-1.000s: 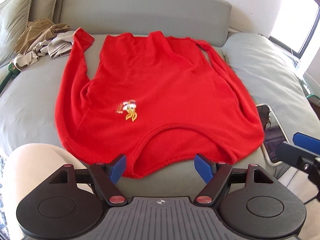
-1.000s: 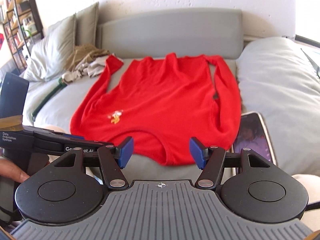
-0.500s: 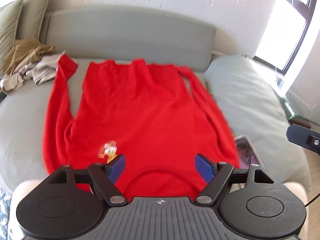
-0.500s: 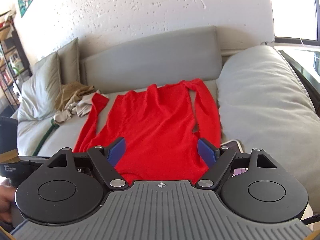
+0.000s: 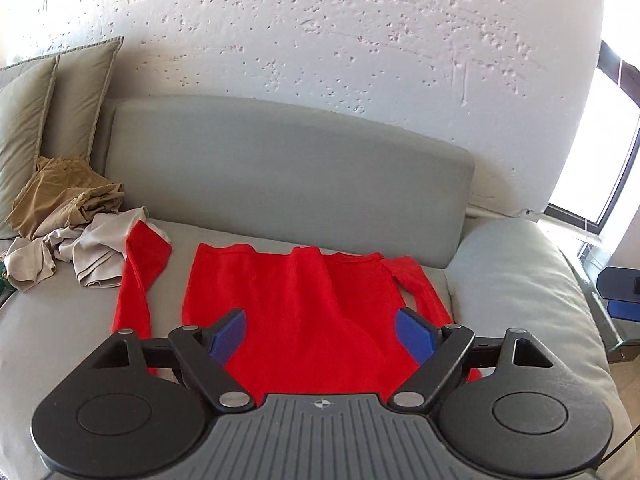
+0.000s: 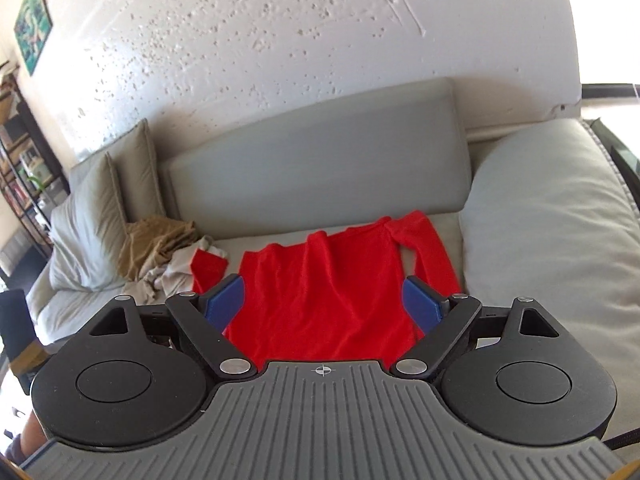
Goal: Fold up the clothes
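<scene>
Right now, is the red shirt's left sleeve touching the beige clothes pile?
Touching: the left wrist view shows the red shirt's sleeve cuff overlapping the pale garment at the clothes pile's edge.

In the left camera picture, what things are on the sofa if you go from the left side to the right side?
Green pillows → tan clothes → beige clothes → red shirt → big grey cushion.

The red shirt's (image 5: 316, 312) lower half lies hidden behind the left tool's (image 5: 320, 334) body; the bookshelf (image 6: 20, 160) is cut off at the right view's left edge.
</scene>
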`<state>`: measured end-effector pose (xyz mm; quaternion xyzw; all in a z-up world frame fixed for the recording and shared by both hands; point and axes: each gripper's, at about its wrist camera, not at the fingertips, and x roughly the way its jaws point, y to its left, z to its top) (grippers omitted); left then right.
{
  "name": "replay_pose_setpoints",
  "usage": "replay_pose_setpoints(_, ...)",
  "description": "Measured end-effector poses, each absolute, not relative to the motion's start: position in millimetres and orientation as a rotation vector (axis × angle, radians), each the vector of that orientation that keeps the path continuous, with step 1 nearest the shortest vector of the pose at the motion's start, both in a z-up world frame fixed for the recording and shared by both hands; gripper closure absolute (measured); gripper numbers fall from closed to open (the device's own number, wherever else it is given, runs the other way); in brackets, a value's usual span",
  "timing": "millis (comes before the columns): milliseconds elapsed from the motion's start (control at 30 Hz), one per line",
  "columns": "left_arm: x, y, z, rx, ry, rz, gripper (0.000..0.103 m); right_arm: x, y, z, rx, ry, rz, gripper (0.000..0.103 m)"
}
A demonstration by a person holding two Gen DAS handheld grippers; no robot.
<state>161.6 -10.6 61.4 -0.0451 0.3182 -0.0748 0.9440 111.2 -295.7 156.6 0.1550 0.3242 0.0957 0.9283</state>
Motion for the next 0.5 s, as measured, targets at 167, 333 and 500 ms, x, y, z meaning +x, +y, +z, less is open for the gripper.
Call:
replay_pose_setpoints(167,225.0,-20.5,11.9,-0.025,0.732,-0.099,0.023,201.0,-304.9,104.8,0.288,0.761,0.119,0.015)
replay_pose_setpoints(333,252.8,-17.5,-38.9,-0.128,0.737,-0.231,0.03,301.8,-332.9,34.5,0.239,0.862,0.041,0.019)
replay_pose_setpoints(500,286.9,-17.3,-71.4,-0.245,0.759,-0.305,0.067,379.9,-350.5,-19.5,0.205,0.893,0.035,0.05)
